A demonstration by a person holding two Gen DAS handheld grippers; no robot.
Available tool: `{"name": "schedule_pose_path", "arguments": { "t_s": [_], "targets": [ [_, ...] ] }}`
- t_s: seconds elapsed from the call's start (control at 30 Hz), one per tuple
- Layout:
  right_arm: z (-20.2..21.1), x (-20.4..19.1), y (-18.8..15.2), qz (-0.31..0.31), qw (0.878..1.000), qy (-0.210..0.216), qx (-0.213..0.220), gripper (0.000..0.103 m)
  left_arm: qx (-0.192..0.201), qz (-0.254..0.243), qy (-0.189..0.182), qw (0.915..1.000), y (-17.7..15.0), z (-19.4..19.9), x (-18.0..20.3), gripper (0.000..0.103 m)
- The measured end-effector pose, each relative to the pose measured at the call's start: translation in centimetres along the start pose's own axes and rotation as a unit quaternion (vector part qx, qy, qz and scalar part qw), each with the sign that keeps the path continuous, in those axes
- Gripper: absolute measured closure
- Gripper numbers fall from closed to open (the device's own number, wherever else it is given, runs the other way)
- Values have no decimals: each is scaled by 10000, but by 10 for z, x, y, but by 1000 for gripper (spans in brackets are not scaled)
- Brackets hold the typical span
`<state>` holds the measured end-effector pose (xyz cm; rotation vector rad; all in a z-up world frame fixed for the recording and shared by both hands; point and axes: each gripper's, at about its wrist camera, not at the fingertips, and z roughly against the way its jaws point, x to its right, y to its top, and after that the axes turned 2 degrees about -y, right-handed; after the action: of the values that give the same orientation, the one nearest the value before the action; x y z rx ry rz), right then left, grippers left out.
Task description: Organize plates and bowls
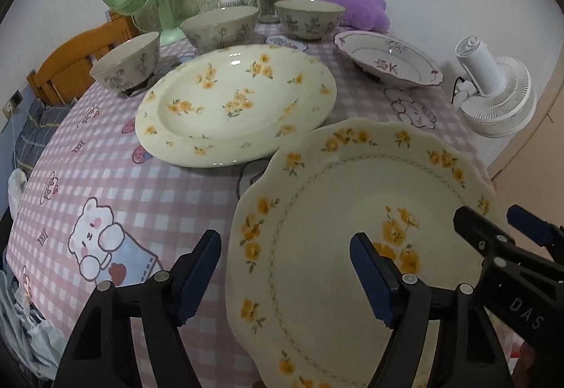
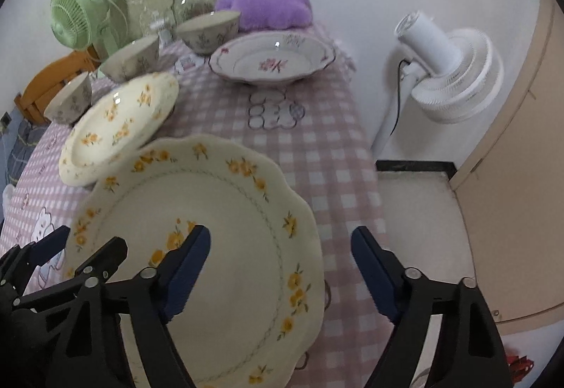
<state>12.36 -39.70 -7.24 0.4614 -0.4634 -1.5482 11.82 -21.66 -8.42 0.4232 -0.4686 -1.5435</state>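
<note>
Both grippers, left gripper (image 1: 285, 268) and right gripper (image 2: 280, 264), hang open astride opposite rims of the scalloped plate (image 1: 335, 229) at lower frame. Nothing gripped yet; next, likely, both close and lift together.

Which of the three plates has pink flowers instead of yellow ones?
The far plate by the purple cushion, with a dark wavy rim. The other two plates carry yellow flowers.

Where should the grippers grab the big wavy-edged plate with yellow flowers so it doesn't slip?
Probably by its thin rim, one gripper on each side. The cream scalloped plate with yellow flowers lies flat on the checked tablecloth, too broad to span. The left gripper straddles its left edge, and the right gripper its right edge. Both are open, so each could slide one finger under the raised rim and pinch.
</note>
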Motion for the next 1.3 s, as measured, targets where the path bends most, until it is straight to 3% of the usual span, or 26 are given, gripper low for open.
{"name": "schedule_pose_path", "arguments": {
  "t_s": [0.1, 0.27, 0.5, 0.83, 1.0, 1.3],
  "targets": [
    [-10, -1, 0, 53, 9999, 95, -134, 25, -103, 5, -25, 9999, 1, -6, 1, 35],
    [-27, 0, 0, 48, 9990, 163, -419, 29, -190, -1, 58, 9998, 4, -11, 1, 38],
    [-33, -8, 3, 171, 9978, 337, -536, 32, -200, -18, 52, 9998, 6, -13, 0, 38],
    [-30, -11, 5, 52, 9968, 230, -759, 32, -436, -162, -34, 9989, 7, -11, -2, 38],
    [-20, -11, 8, -106, 9970, 192, -736, 32, -370, -347, -89, 9987, 10, 1, -2, 38],
    [7, -40, 17, -56, 9981, 108, -611, 32, -450, -109, -257, 9986, 21, 18, -36, 38]
  ]
}}
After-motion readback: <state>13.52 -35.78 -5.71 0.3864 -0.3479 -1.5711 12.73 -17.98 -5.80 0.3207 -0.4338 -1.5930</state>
